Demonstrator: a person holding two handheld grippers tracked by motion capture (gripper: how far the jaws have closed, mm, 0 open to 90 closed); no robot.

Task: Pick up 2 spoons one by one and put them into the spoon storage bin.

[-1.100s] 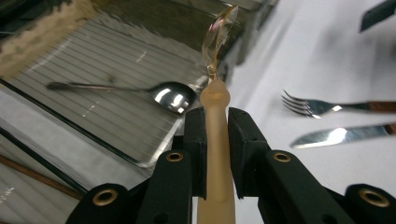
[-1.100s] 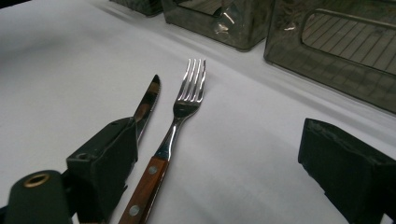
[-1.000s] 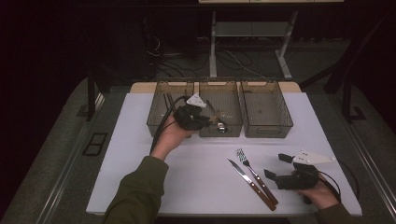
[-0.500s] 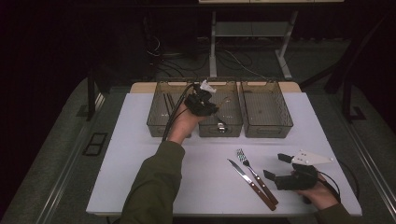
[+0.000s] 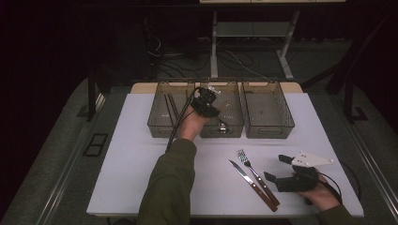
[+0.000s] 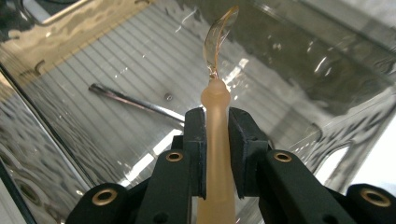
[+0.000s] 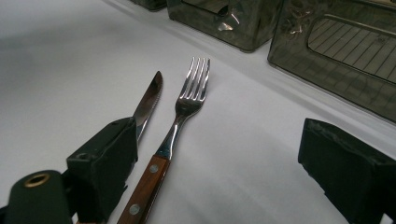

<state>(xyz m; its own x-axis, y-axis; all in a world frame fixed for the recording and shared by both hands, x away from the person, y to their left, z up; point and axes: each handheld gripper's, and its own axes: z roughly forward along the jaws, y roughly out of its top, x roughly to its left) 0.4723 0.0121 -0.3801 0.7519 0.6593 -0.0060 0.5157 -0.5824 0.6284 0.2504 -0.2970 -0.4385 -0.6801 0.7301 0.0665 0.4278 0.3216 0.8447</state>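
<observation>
White tabletop [image 5: 141,154] stood in a dark room, bearing three smoky bins [image 5: 267,110]. Left gripper [image 6: 217,116] clenched a spoon [image 6: 217,140]; right gripper [image 7: 219,154] gaped near a fork [image 7: 187,102].

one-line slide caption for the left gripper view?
Left claw grips a translucent plastic spoon over the middle bin.

The pale translucent plastic spoon [image 6: 217,140] runs out past the bottom edge of the left gripper view, so its handle end is cut off, and the black pads [image 6: 196,149] cover both flanks of the handle. In the right gripper view the wooden-handled steel fork [image 7: 175,135] leaves the bottom edge, and the steel table knife [image 7: 148,105] vanishes behind the left jaw. In the high view, what lies in the smoky transparent plastic middle bin [image 5: 232,124] is too small to make out
</observation>
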